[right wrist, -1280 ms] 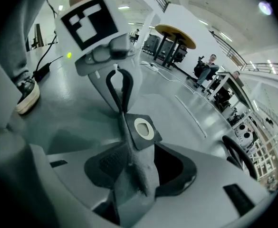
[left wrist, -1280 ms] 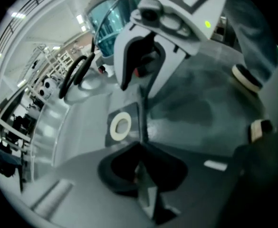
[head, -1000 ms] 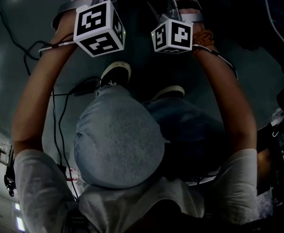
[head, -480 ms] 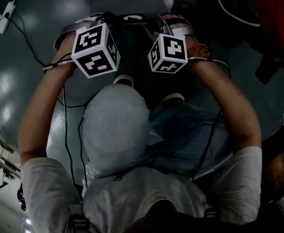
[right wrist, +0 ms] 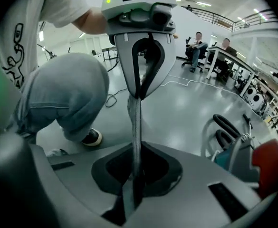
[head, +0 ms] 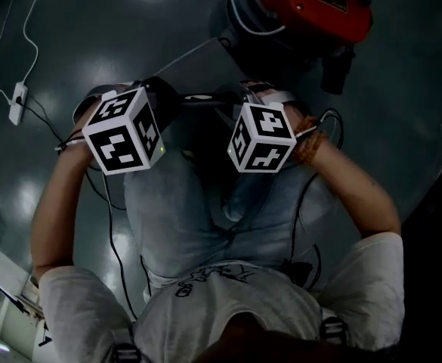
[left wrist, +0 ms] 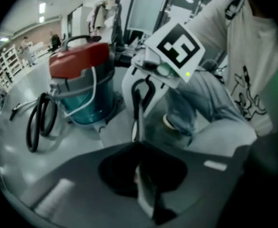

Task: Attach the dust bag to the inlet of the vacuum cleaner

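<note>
**Left gripper view.** The left gripper [left wrist: 143, 189] has its fingers together, pinched on a thin grey sheet seen edge-on, which I take to be the dust bag [left wrist: 135, 129]. The sheet runs straight out from the fingertips to the right gripper [left wrist: 139, 103], which faces them. Beyond the fingers and off to their left stands the vacuum cleaner [left wrist: 81, 84], with a red lid over a teal drum, well apart from the bag. Its hose [left wrist: 39, 122] is coiled further left on the floor. I cannot make out the inlet.

**Right gripper view.** The same strip comes out from between this gripper's own fingers. They have just been closing and are now clamped on the bag's edge. The strip rises to the tips of the left gripper opposite. The vacuum cleaner shows only at the far right of the fingers, low in the frame.

**Head view.** The two marker cubes [head: 122, 131] sit side by side above the person's knees [head: 175, 203]. The vacuum cleaner lies ahead of the fingers, nearer the right pair. A white cable [head: 198, 48] crosses the floor between them and the vacuum cleaner.

**What could go wrong.**
- Both grips are narrow pinches on an edge (the right one only just made), so the bag could slip out on the way to the vacuum cleaner.
- If the two grippers draw apart, the sheet between them could tear.
- If they come closer together, the sheet would sag, and its opening would then be hard to line up with the inlet.
- The cable lies where a foot might catch it.
</note>
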### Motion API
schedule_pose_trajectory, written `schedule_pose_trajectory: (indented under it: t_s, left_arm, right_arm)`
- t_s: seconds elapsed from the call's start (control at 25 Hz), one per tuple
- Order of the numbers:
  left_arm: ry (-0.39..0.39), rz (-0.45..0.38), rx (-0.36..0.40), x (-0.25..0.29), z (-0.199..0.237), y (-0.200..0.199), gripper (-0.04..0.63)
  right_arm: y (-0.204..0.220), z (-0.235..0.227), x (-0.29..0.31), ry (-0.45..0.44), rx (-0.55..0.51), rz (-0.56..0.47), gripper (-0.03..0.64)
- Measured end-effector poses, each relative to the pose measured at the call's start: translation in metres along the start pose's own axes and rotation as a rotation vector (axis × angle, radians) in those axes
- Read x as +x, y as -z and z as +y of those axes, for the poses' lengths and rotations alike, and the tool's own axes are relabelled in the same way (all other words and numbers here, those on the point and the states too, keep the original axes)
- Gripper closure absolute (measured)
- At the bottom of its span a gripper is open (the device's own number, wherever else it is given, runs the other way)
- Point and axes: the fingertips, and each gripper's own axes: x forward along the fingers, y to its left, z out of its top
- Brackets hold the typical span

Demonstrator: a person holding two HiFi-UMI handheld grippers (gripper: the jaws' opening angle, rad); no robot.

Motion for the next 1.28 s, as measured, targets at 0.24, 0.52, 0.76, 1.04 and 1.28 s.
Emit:
schedule_pose_trajectory:
  t_s: [0.24,0.52,0.76,1.04,1.28]
  left_arm:
    - [0.059,-0.062,0.140,0.002,-0.025,-0.091,0.575]
    - [0.031,-0.116,0.281,0.031,-0.029,-0.165,0.577]
    - [-0.062,-0.221,0.272,0.048,-0.003,-0.237,0.577]
    - [-0.138,-0.252,0.201,0.047,0.030,-0.266,0.577]
    - [-0.142,-0.284,0.207,0.052,0.035,-0.267,0.577]
  right_arm:
    - [0.053,0.027,-0.076,0.010,0.177,-0.032,0.583]
    - [0.122,0.033,-0.129,0.183,0.233,0.084,0.584]
    - [0.182,0.003,-0.180,0.374,0.219,0.213,0.583]
    - [0.205,-0.035,-0.196,0.449,0.177,0.261,0.581]
    - [0.211,-0.050,-0.192,0.437,0.150,0.268,0.575]
